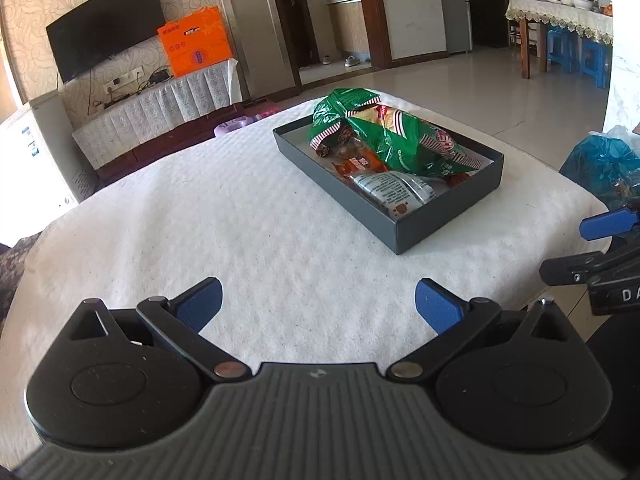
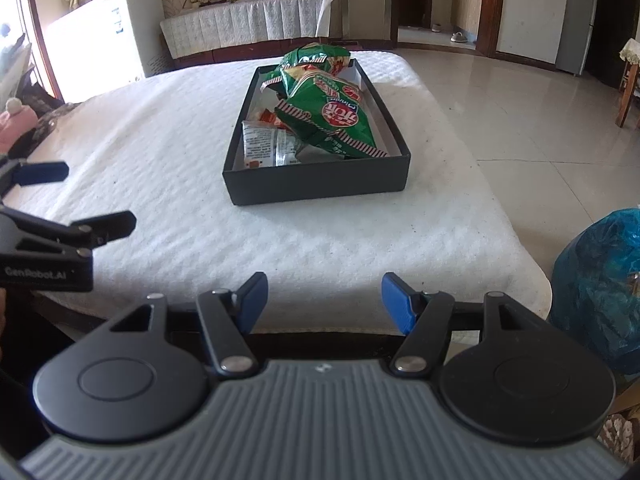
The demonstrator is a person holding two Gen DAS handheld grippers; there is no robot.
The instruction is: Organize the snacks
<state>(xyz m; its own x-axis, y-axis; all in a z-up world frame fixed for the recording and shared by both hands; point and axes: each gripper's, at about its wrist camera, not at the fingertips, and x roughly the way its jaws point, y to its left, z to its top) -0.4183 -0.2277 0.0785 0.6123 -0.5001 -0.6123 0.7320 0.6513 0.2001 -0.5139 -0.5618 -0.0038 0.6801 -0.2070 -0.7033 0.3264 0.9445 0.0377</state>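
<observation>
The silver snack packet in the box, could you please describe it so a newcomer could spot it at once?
On the white-covered table stands a dark box of snacks. The silver packet lies at its near end, partly under the green bags; it alone is grey with fine print.

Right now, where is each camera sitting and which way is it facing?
Left wrist: on the left gripper, low over the white table, facing the snack box ahead-right; its open fingers and the right gripper's tips show.
Right wrist: on the right gripper, at the table's edge, facing the box end-on; the left gripper shows.
Shared: box, green bags, blue bag.
</observation>
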